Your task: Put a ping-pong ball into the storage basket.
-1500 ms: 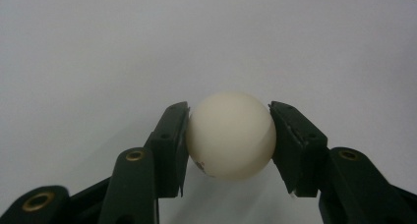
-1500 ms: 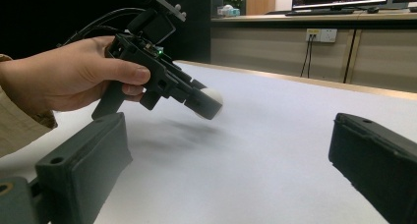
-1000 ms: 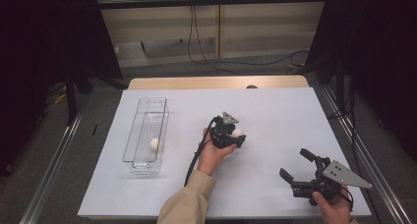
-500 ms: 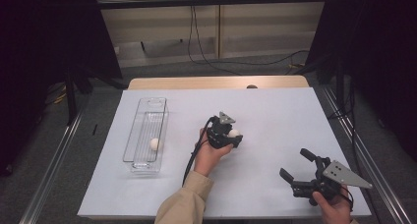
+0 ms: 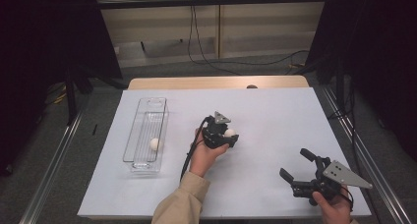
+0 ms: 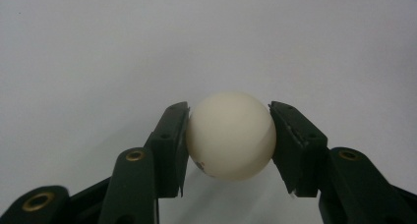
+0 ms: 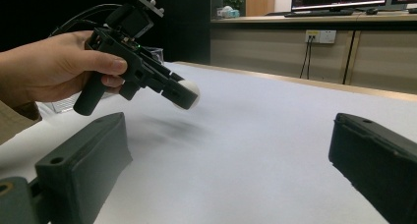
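A white ball point(image 6: 231, 135) is pinched between the two black jaws of my left gripper point(image 6: 229, 117), just above the white table. From above, that gripper point(image 5: 227, 136) is near the table's middle with the ball point(image 5: 229, 132) at its tip. The right gripper view shows the same gripper point(image 7: 183, 95) held by a hand, the ball point(image 7: 191, 92) off the surface. A second white ball point(image 5: 155, 144) lies in a clear narrow tray point(image 5: 142, 117) to the left. My right gripper point(image 5: 294, 163) is at the front right, open, with nothing between its jaws point(image 7: 228, 130).
The white table top point(image 5: 275, 116) is bare between the two grippers. A wooden edge point(image 5: 216, 82) runs along the back. Metal rails run along both sides of the table, and dark curtains hang behind them. Cables lie on the floor beyond.
My left gripper, holding the ball, has shifted slightly left toward the tray. The right gripper has stayed in place.
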`<state>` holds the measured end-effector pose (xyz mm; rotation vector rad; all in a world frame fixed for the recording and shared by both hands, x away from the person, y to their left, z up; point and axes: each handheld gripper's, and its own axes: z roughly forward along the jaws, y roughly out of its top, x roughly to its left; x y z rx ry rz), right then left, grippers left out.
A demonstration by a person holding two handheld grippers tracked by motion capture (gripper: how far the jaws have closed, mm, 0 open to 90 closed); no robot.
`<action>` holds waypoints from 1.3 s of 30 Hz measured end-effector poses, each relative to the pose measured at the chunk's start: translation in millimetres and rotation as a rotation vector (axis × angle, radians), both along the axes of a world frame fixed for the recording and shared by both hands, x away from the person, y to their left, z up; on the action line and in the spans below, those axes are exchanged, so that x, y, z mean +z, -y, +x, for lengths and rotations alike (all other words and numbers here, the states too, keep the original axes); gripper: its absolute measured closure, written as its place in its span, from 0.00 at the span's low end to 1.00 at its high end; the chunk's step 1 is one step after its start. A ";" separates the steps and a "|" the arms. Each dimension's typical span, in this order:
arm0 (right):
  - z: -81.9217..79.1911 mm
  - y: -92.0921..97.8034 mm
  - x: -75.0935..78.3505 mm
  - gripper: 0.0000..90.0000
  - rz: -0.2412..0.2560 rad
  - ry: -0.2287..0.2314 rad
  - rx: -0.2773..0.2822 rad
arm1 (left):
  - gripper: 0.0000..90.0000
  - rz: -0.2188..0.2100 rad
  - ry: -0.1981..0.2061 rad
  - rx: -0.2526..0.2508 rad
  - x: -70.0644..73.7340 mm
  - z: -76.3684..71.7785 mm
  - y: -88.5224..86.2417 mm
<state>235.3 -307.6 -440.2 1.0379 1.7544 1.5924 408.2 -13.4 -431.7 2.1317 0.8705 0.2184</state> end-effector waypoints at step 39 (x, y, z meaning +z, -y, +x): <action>0.1 -0.7 -0.4 0.01 -0.002 0.001 0.003 | 0.57 0.007 -0.027 0.037 2.0 -4.1 -29.8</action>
